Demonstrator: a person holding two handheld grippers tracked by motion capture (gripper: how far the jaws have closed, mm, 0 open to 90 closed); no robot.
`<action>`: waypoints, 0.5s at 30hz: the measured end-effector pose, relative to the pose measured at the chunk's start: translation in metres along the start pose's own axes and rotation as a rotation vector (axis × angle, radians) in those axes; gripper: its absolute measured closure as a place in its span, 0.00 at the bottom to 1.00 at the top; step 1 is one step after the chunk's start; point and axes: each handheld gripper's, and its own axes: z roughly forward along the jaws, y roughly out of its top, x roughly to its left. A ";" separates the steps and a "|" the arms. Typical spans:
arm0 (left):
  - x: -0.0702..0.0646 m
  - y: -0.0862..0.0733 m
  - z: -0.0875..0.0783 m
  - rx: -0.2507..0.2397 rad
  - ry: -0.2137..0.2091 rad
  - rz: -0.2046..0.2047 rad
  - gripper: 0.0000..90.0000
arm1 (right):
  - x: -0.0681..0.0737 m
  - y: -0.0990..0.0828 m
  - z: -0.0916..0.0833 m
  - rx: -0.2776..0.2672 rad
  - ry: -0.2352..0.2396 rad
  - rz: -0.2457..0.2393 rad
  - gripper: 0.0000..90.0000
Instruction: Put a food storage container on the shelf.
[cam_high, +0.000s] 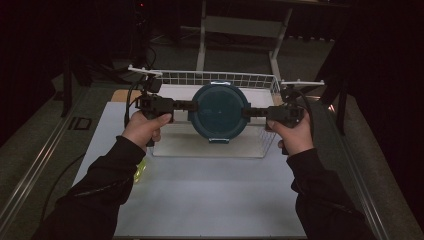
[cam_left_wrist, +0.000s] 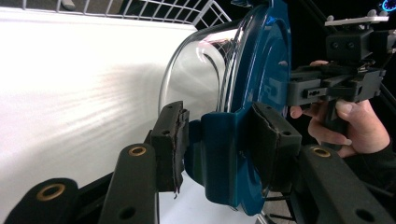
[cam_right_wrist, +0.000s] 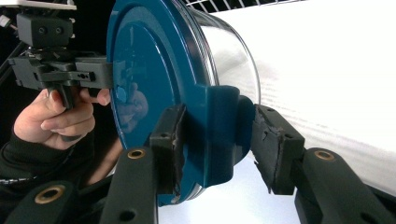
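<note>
A round clear container with a dark teal lid (cam_high: 218, 111) hangs in the air above a white wire basket (cam_high: 215, 78). My left gripper (cam_high: 189, 106) is shut on the latch tab at its left side. My right gripper (cam_high: 248, 112) is shut on the tab at its right side. In the left gripper view the pads of my left gripper (cam_left_wrist: 219, 140) press on the teal tab (cam_left_wrist: 224, 154), with the clear bowl (cam_left_wrist: 196, 79) beyond and the right gripper (cam_left_wrist: 289, 91) across the lid. In the right gripper view my right gripper (cam_right_wrist: 215, 135) clamps the other tab, with the lid (cam_right_wrist: 144, 65) turned toward the left gripper (cam_right_wrist: 105, 74).
The basket stands on a white mat (cam_high: 210, 195) that covers the table's middle. A small yellow-green thing (cam_high: 140, 171) lies by the left sleeve. Metal rails run along both table sides, and a white table frame (cam_high: 240, 25) stands behind in the dark.
</note>
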 end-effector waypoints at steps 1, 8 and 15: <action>0.002 0.001 0.001 -0.004 0.004 -0.003 0.63 | -0.001 0.001 0.001 -0.001 -0.003 0.007 0.61; 0.010 0.007 0.006 -0.027 0.011 -0.018 0.63 | -0.009 0.009 0.008 0.005 -0.004 0.045 0.61; 0.019 0.013 0.009 -0.030 -0.002 -0.052 0.62 | -0.014 0.020 0.012 0.023 0.004 0.091 0.60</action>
